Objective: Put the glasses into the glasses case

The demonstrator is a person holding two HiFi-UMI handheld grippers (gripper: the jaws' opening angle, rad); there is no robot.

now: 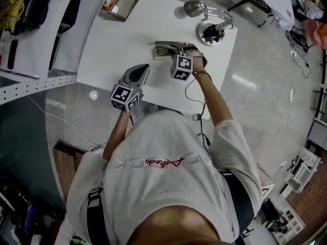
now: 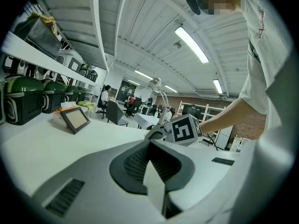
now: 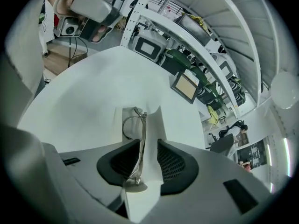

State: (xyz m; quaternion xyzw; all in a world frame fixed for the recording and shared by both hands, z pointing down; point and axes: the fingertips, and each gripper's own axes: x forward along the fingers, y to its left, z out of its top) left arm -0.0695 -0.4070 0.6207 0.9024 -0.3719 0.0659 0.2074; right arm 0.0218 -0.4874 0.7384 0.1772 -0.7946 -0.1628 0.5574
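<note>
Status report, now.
Left gripper shut, empty, clear of the case. Right gripper open over glasses case; glasses between its jaws, not pinched. Nothing in the way.

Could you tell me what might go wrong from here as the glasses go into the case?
1. The glasses stand on edge between the open jaws of the right gripper, one temple close to a pad. Pulling back could snag them out of the glasses case.
2. The left gripper is apart from that case, so nothing steadies it and it might slide.
</note>
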